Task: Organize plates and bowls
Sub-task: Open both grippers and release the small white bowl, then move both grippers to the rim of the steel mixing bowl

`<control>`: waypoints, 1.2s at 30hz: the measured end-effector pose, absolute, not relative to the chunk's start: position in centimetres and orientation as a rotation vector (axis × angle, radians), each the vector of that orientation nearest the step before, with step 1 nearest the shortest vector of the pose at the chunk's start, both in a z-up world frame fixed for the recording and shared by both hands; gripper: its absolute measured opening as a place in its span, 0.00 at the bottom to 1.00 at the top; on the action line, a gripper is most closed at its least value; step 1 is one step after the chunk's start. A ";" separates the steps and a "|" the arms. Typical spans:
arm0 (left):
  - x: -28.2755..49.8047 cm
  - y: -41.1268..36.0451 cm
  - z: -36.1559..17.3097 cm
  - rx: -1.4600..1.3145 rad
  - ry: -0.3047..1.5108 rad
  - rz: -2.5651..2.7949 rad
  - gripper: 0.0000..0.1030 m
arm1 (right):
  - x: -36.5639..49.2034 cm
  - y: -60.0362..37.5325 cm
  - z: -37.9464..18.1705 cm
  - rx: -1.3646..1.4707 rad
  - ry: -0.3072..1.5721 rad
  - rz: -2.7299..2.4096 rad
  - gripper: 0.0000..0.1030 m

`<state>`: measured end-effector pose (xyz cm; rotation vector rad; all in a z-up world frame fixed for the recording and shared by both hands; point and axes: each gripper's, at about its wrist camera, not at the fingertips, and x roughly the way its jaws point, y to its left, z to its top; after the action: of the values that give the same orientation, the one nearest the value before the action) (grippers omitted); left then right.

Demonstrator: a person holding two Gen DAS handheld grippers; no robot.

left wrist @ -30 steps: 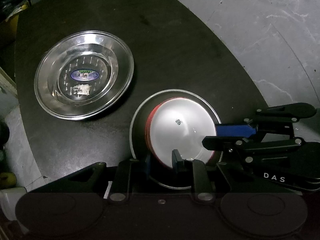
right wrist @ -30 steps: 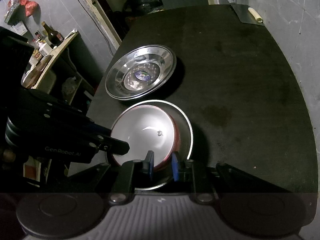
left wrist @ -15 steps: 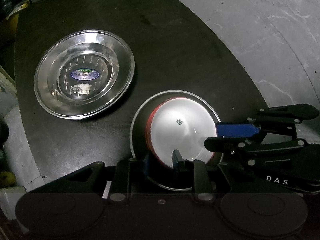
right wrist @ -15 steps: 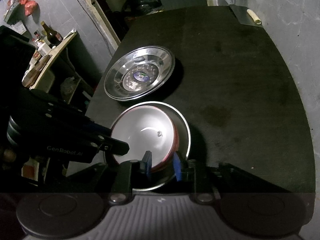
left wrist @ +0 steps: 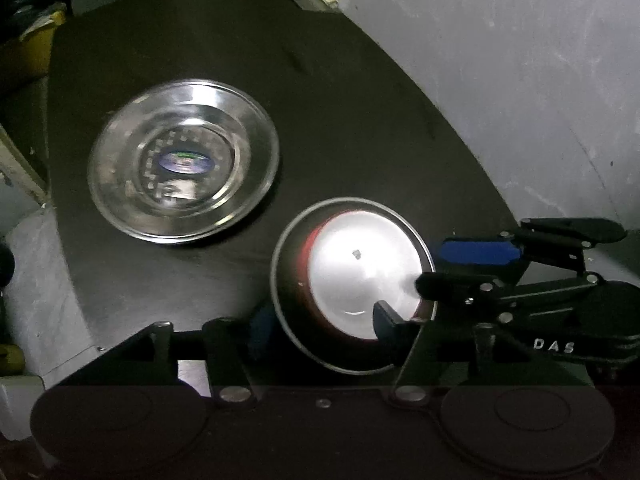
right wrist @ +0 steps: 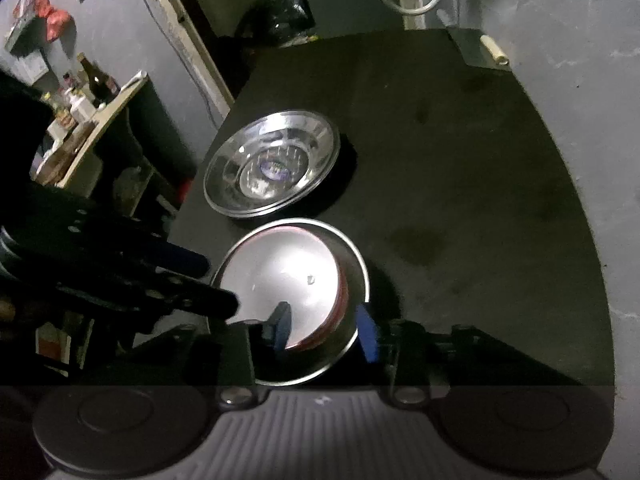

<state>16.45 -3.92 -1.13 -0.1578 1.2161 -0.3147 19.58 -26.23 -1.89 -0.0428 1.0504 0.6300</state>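
A steel bowl (left wrist: 288, 264) stands on the black table (left wrist: 360, 120) with a red-rimmed white bowl (left wrist: 360, 272) nested in it. To its far left lies a steel plate (left wrist: 184, 160) with a blue sticker. My left gripper (left wrist: 324, 326) straddles the bowls' near rim; its jaws are opening and the pads stand off the rim. In the right wrist view the right gripper (right wrist: 325, 328) straddles the steel bowl (right wrist: 356, 264) and white bowl (right wrist: 280, 276) rims, jaws also opening, just clear. The steel plate (right wrist: 272, 168) lies just beyond them. Each gripper shows in the other's view: right gripper (left wrist: 444, 266), left gripper (right wrist: 212, 280).
The table's curved edge drops to grey floor (left wrist: 520, 80) on the right. A small cream roll (right wrist: 494, 50) lies at the table's far edge. In the right wrist view a cluttered shelf with bottles (right wrist: 92, 92) stands off the left side.
Both grippers' jaws have spread apart from the bowls' rims, which they pinched before. The nested bowls stay on the table. Both views have shifted slightly.
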 end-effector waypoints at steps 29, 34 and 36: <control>16.5 -0.4 -4.4 -0.145 1.251 -0.063 0.99 | 20.9 -28.1 -3.3 -0.072 1.099 0.358 1.00; 16.8 -1.0 -5.0 -0.116 1.255 -0.072 0.99 | 20.9 -27.7 -3.9 -0.108 1.128 0.348 1.00; 17.0 -1.2 -5.4 -0.112 1.257 -0.076 0.99 | 20.9 -27.4 -4.2 -0.121 1.139 0.350 1.00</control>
<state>16.96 -1.17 -5.37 -0.1118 1.2573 -0.0758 20.94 -27.41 -4.23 -0.1211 1.1390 0.3500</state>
